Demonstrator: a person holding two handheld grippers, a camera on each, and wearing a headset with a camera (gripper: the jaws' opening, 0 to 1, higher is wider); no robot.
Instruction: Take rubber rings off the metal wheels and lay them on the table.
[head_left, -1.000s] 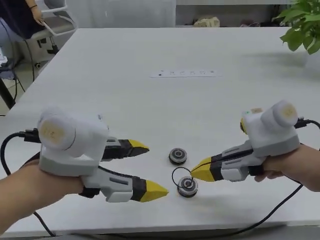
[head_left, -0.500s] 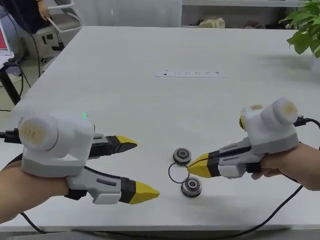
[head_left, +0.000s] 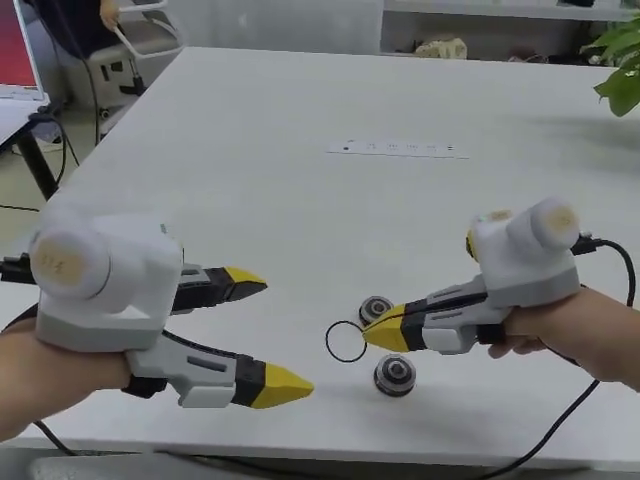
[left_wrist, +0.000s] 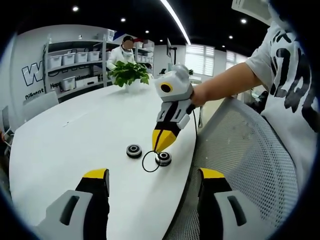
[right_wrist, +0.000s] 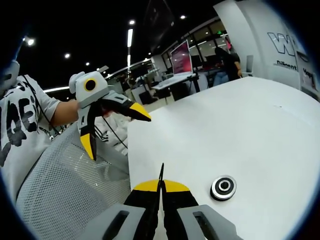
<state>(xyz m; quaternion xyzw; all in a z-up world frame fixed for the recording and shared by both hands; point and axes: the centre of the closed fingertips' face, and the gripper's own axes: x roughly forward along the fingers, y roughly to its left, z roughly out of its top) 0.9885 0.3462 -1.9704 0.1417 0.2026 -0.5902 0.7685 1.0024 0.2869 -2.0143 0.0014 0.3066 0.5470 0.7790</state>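
Two metal wheels lie near the table's front edge: the farther wheel (head_left: 376, 309) (left_wrist: 133, 150) (right_wrist: 223, 187) and the nearer wheel (head_left: 395, 375) (left_wrist: 163, 158). My right gripper (head_left: 372, 335) (left_wrist: 161, 146) (right_wrist: 161, 186) is shut on a thin black rubber ring (head_left: 327, 341) (left_wrist: 143, 164) (right_wrist: 161, 172). The ring hangs from its yellow tips just left of the wheels and clear of both. My left gripper (head_left: 275, 335) (left_wrist: 154, 175) (right_wrist: 119, 134) is open, holds nothing, and points at the ring from the left.
The white table (head_left: 300, 200) runs far back, with a flat white strip (head_left: 398, 148) at its middle. A plant (head_left: 625, 75) stands at the back right and a chair (head_left: 140, 40) at the back left. A cable (head_left: 560, 430) trails off the front edge.
The right gripper has drawn the ring off the nearer wheel and carried it up and left. The left gripper backed off a little to the left. The camera has shifted.
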